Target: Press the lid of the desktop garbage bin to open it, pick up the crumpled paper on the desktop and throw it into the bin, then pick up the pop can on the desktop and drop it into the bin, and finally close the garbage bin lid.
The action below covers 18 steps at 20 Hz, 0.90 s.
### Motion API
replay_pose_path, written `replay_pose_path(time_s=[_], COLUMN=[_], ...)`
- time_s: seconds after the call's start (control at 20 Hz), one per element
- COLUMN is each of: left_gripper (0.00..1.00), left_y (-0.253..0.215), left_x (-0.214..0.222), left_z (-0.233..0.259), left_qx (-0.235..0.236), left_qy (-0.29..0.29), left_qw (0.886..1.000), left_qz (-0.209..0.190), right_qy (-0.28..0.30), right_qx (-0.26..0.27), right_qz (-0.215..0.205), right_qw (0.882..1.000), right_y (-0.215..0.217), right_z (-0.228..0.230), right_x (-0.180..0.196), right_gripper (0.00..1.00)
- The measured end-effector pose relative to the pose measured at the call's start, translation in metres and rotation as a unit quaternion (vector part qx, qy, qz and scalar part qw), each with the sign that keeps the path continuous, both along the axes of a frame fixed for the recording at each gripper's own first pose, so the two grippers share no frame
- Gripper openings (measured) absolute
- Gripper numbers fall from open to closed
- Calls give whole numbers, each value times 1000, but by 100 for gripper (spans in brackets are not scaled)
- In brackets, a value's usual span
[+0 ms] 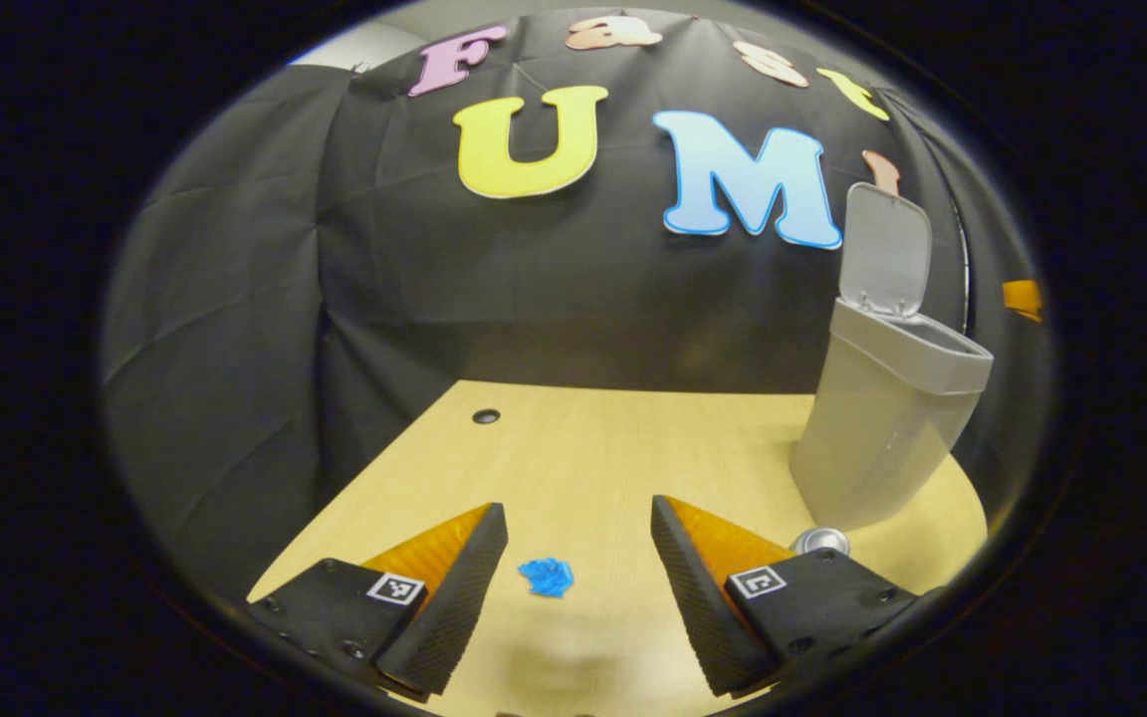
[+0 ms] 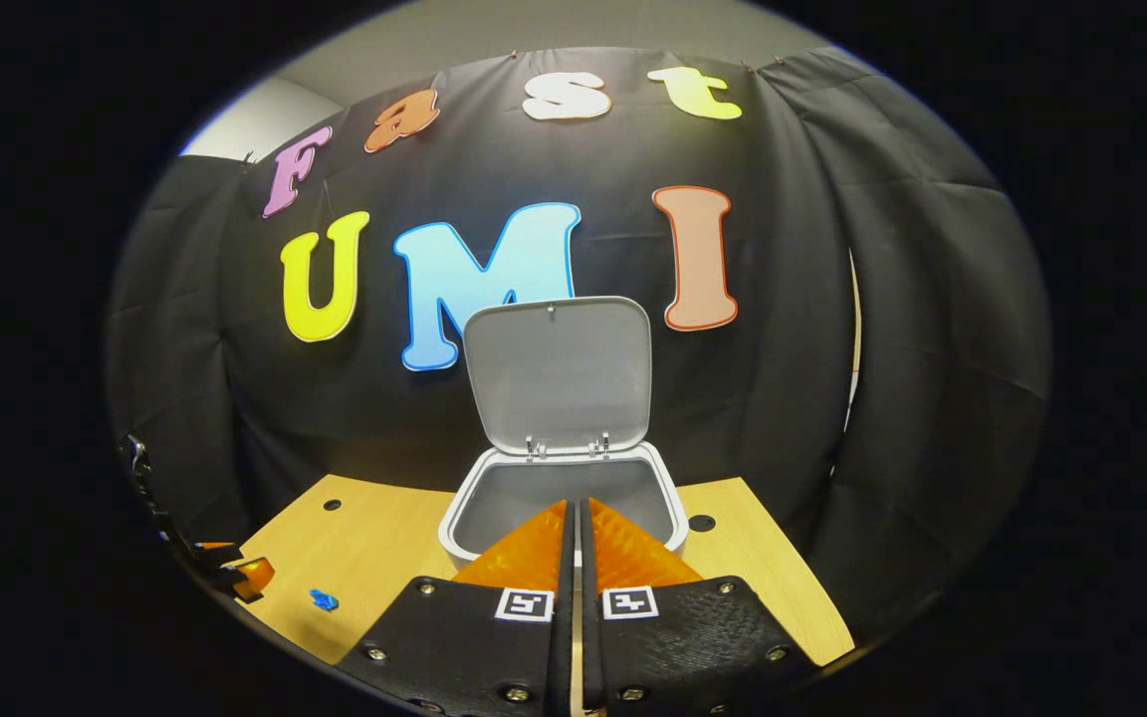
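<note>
On a light wooden desktop [image 1: 583, 448] stood a tall grey plastic garbage bin [image 1: 872, 428], its hinged grey lid [image 2: 559, 373] raised upright. In the left gripper view, the left gripper [image 1: 578, 568] hovered above the desk with fingers spread wide apart and holding nothing; a small blue crumpled paper [image 1: 546, 577] lay on the wood between them. The silver top of a pop can [image 1: 820, 541] showed just beside the bin's base. In the right gripper view, the right gripper [image 2: 575, 538] pointed at the bin's open mouth, its fingers pressed together with nothing between them.
</note>
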<state>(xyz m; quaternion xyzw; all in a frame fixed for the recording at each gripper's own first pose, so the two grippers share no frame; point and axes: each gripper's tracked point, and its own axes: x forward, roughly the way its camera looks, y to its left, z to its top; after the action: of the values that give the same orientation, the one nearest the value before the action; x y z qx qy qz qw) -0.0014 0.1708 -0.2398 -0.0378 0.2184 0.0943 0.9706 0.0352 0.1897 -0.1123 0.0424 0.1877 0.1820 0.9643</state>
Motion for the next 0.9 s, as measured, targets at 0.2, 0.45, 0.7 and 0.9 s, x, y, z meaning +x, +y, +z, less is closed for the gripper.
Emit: replay_pose_path(time_s=[0.2,0.45,0.7,0.9], left_gripper=[96,96,98,96], left_y=[4,9,18,22], left_x=[-3,4,16,20], left_z=[-32,-65,-92,-109], left_qx=[-9,-19,-17,-18], left_qy=[31,61,87,104], left_qw=[999,998,996,994], left_qz=[4,6,6,4], right_qy=[15,27,36,43], right_qx=[-1,-3,-8,-13], right_qz=[-9,-22,-32,-40], right_qw=[1000,999,999,998], right_y=[-7,-16,-20,-23], right_z=[-10,-18,-24,-27], right_x=[-2,-5,-7,-9], right_gripper=[4,4,4,4])
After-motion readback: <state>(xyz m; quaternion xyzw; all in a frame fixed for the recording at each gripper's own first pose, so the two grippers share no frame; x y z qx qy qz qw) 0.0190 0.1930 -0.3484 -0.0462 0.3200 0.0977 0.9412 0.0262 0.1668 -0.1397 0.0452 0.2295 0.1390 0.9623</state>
